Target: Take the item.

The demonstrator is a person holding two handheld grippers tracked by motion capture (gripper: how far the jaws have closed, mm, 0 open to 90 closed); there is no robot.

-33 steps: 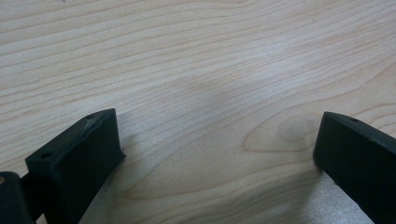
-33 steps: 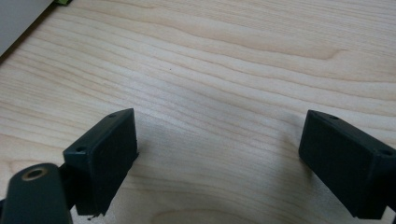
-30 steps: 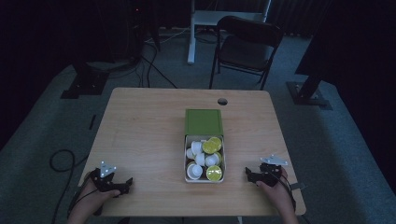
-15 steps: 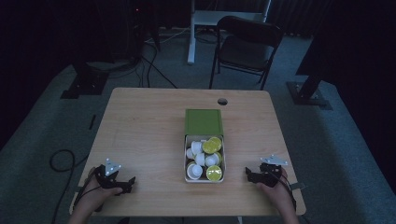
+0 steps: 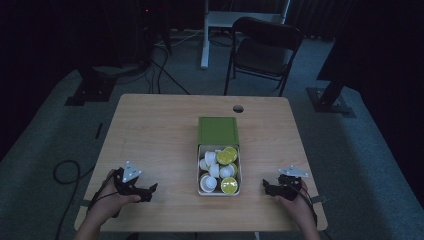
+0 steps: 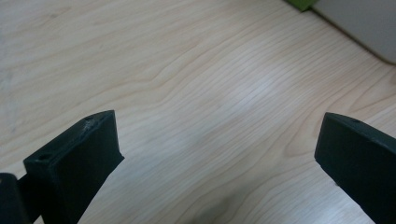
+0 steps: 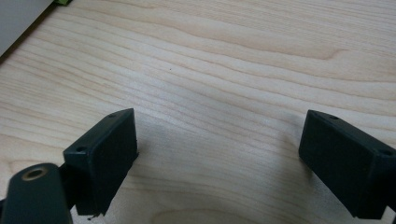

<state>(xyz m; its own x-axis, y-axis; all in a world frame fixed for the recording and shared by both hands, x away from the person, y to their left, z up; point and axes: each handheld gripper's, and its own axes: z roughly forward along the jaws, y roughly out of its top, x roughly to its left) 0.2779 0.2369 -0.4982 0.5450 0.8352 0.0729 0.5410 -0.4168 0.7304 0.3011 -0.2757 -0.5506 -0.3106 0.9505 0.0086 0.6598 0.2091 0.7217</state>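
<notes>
A white box [image 5: 199,175] with a green sleeve [image 5: 218,130] lies in the middle of the wooden table [image 5: 160,130]; it holds several white and yellow-green capsules [image 5: 220,170]. My left gripper [image 5: 148,192] rests near the front left edge, open, nothing between its jaws. In the left gripper view the left gripper [image 6: 215,154] faces bare wood, with the box's wall [image 6: 359,23] at the top right. My right gripper [image 5: 266,187] sits near the front right edge, open and empty. In the right gripper view the right gripper [image 7: 219,149] hovers over bare wood, the box's corner [image 7: 18,18] at top left.
A round cable hole [image 5: 238,108] sits near the table's far edge. A dark folding chair [image 5: 265,50] and a white stand [image 5: 206,35] are on the floor beyond the table. Cables [image 5: 65,172] trail on the floor at the left.
My left gripper has shifted a little to the right and forward along the front edge. The right gripper has stayed put.
</notes>
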